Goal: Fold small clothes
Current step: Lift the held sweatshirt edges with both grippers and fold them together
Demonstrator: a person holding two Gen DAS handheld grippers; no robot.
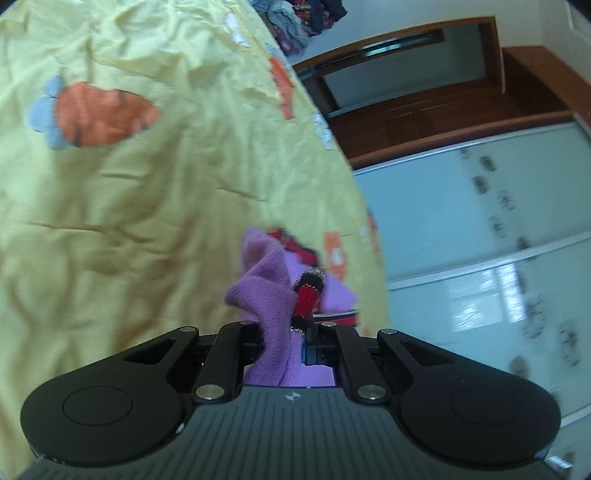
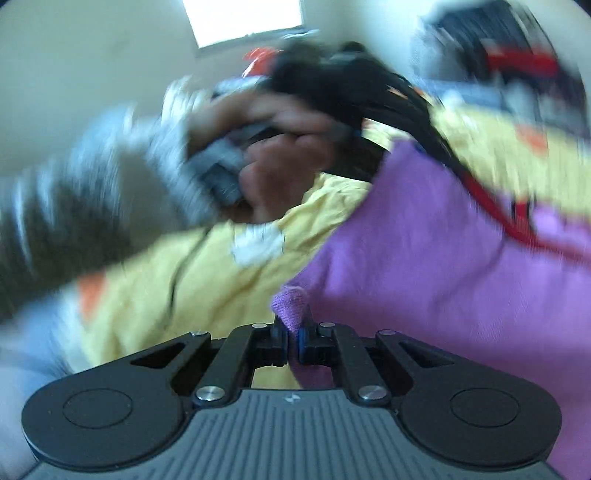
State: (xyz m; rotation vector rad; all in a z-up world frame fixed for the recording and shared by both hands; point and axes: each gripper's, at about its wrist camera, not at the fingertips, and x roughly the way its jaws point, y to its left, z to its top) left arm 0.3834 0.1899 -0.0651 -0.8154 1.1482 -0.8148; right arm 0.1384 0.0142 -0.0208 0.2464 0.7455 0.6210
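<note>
purple garment (image 2: 424, 258) edge (pinched) between fingers (image 2: 280, 341)

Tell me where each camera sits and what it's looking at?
Left wrist: on the left gripper, looking along its fingers over the yellow sheet toward wardrobe doors; only that gripper shows, pinching the purple garment.
Right wrist: on the right gripper, looking across the bed toward a window; it shows that gripper pinching the garment's edge, plus the person's left hand and grey sleeve, blurred.
Shared: the purple garment and the yellow sheet.
</note>
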